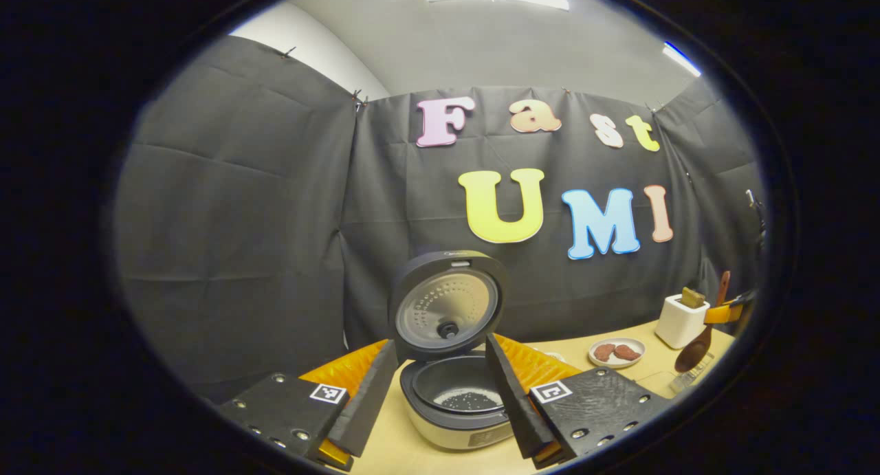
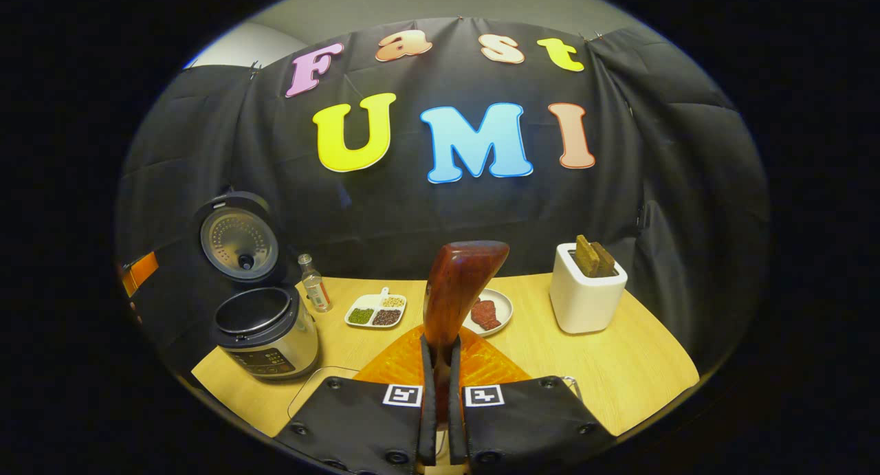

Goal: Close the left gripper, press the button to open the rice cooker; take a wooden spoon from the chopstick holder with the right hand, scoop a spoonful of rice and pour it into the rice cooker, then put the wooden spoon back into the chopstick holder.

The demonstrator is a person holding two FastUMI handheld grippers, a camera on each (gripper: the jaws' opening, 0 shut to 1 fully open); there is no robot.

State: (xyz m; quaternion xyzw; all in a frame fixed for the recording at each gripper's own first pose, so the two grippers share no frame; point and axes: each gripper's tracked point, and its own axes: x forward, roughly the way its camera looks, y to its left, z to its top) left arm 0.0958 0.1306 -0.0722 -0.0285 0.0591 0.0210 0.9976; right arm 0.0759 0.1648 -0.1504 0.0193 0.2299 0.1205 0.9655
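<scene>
In the right gripper view the right gripper (image 2: 440, 392) is gripping the wooden spoon (image 2: 457, 289) by its handle, fingers drawn in tight on either side of it with the spoon standing up ahead of the camera. From the left gripper view the spoon (image 1: 694, 348) is hanging bowl-down near the white chopstick holder (image 1: 680, 320). The left gripper (image 1: 440, 399) is holding its fingers wide apart with nothing between them, framing the rice cooker (image 1: 457, 399), whose lid (image 1: 447, 306) is standing open; a few pale grains are lying in the pot. By my reading the button step is done and the spoon is either heading for the rice or on its way back; I cannot tell which. Either way, the grip wants keeping firm so the spoon is not twisting between the fingers, and the bowl wants keeping level over the pot before tipping. Farther back on the table (image 2: 619, 365) are sitting a divided dish of beans (image 2: 375, 311), a small bottle (image 2: 315, 283) and a plate (image 2: 505, 303) partly behind the spoon. The rice supply is hard to make out, the spoon's bowl is facing away so any load is hidden, and the handle's lower end is lost between the fingers.
</scene>
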